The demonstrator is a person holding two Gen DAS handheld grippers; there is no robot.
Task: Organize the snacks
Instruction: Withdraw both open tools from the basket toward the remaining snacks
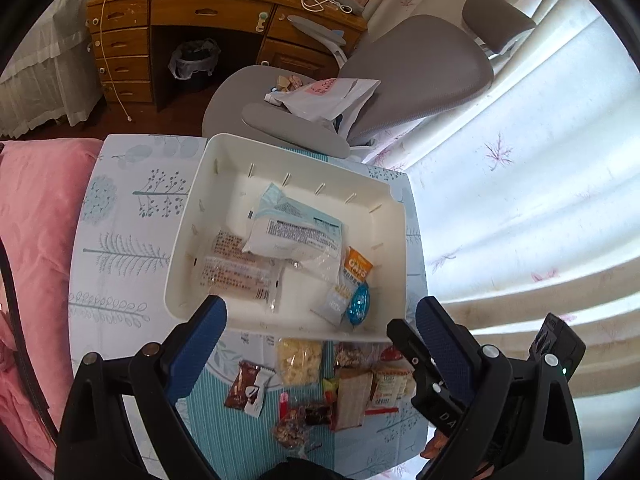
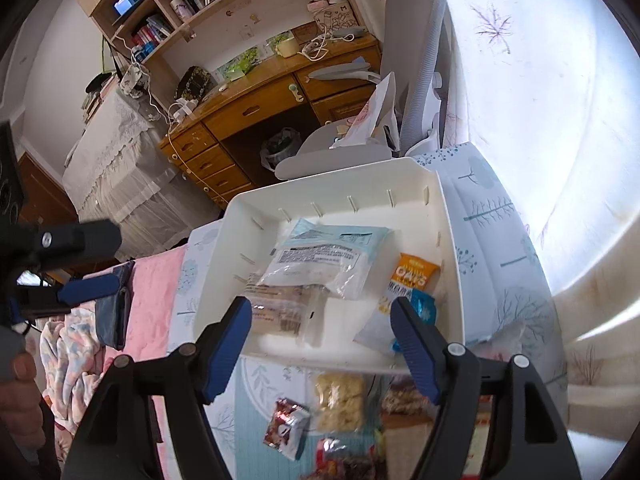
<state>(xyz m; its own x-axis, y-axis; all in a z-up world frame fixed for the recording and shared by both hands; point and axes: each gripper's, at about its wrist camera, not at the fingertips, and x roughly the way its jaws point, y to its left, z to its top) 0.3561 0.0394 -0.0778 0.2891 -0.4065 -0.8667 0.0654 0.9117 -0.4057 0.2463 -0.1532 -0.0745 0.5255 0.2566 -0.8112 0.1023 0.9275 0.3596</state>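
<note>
A white plastic bin (image 1: 200, 184) (image 2: 448, 216) sits on a tree-print cloth and holds several snack packs: a pale blue bag (image 1: 294, 224) (image 2: 332, 248), clear wrapped bars (image 1: 240, 272) (image 2: 280, 308), an orange oats pack (image 1: 357, 268) (image 2: 412, 276) and a blue foil piece (image 1: 358, 304). Loose snacks lie in front of it: a yellow puffed pack (image 1: 300, 360) (image 2: 340, 400), a brown-and-white wrapper (image 1: 248, 390) (image 2: 286, 432) and others (image 1: 352, 396). My left gripper (image 1: 320, 328) is open and empty above the bin's near edge. My right gripper (image 2: 322, 328) is open and empty there too; it also shows in the left wrist view (image 1: 420, 364).
A grey office chair (image 1: 400, 76) with a white bag (image 1: 332, 96) stands behind the bin. A wooden desk (image 1: 200, 12) (image 2: 260, 108) is further back. A pink quilt (image 1: 36, 240) lies to the left. White curtains (image 1: 540, 200) hang on the right.
</note>
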